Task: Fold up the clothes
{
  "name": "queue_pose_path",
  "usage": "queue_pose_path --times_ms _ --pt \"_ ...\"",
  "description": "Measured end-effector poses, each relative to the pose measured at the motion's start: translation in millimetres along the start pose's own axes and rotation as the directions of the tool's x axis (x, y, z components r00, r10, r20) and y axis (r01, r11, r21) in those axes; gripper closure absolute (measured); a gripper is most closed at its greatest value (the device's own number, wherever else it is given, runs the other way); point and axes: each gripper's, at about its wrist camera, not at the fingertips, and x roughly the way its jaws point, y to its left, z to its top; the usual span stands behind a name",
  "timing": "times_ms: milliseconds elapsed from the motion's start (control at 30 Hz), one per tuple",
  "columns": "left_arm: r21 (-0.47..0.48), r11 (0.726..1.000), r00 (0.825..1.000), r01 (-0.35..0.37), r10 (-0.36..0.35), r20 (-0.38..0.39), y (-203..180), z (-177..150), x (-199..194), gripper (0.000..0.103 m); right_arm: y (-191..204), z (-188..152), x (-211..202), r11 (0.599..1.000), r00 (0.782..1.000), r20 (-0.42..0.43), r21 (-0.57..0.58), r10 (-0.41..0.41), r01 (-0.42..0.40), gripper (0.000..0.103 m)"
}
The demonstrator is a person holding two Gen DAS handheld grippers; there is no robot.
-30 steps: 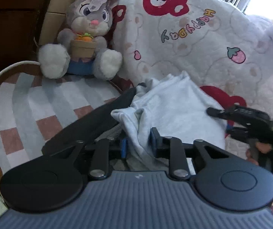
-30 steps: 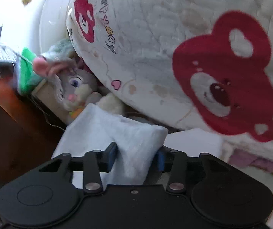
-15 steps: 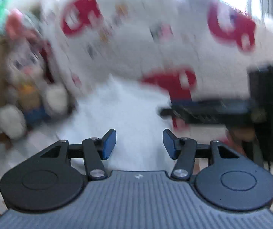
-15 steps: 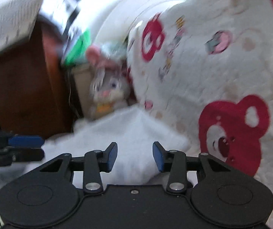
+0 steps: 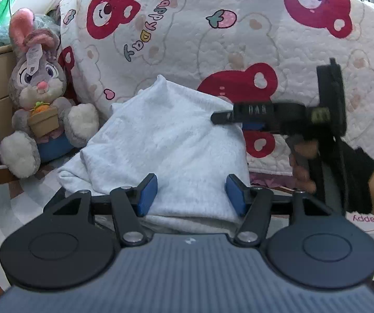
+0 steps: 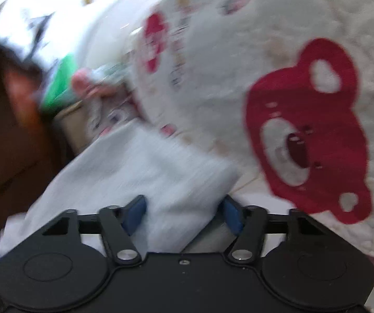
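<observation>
Both your grippers stand spread and grip nothing: the pale grey garment point(image 5: 166, 154) lies folded on the bed, its near edge between and just past the left gripper point(image 5: 191, 195) pads, and its corner sits between the right gripper point(image 6: 184, 214) pads, though that view is blurred. From the left view your right tool hovers at the garment's far right edge, against the bear-print quilt point(image 5: 239, 39). I'd judge the fold needs tidying: press flat, square the edges, and keep clear of the plush rabbit point(image 5: 40, 99) left of the left jaws.
</observation>
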Motion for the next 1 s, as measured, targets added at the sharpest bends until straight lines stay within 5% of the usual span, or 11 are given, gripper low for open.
queue_pose_path --times_ms 100,200,300,467,633,700,833,1000 --pt "-0.024 1.000 1.000 -0.013 0.013 0.005 -1.5 2.6 0.1 0.044 9.6 11.7 5.2 0.983 0.982 -0.018 -0.015 -0.186 0.185 0.044" --pt "-0.034 0.999 0.999 -0.039 0.039 0.015 -7.0 19.9 -8.3 0.042 37.5 19.2 -6.9 0.958 0.964 0.061 -0.113 -0.258 0.264 0.045" --pt "-0.090 0.995 0.997 -0.043 0.049 0.067 0.1 44.4 -9.4 0.038 50.7 21.3 -29.4 0.968 0.973 0.126 -0.137 -0.193 0.210 0.043" --pt "-0.286 0.957 0.997 -0.054 0.034 -0.076 36.2 82.2 49.2 0.040 51.4 -1.5 -57.5 0.989 0.999 0.053 -0.145 -0.005 0.013 0.043" --pt "-0.234 0.942 0.960 -0.240 0.195 -0.203 43.6 94.5 91.7 0.039 61.1 -46.6 -84.3 0.969 0.987 0.001 -0.188 0.163 -0.160 0.043" --pt "-0.211 0.921 0.932 -0.328 0.279 -0.231 49.3 93.4 96.6 0.032 71.7 -59.5 -85.1 0.955 0.985 -0.028 -0.242 0.173 -0.174 0.043" --pt "-0.323 0.877 0.928 -0.355 0.287 -0.240 68.8 88.8 83.6 0.029 74.6 -70.1 -92.7 0.954 0.985 -0.055 -0.245 0.164 -0.173 0.043" --pt "-0.290 0.865 0.908 -0.410 0.358 -0.215 64.0 82.6 51.2 0.030 68.1 -80.9 -125.5 0.944 0.973 -0.114 -0.241 0.201 -0.223 0.042"
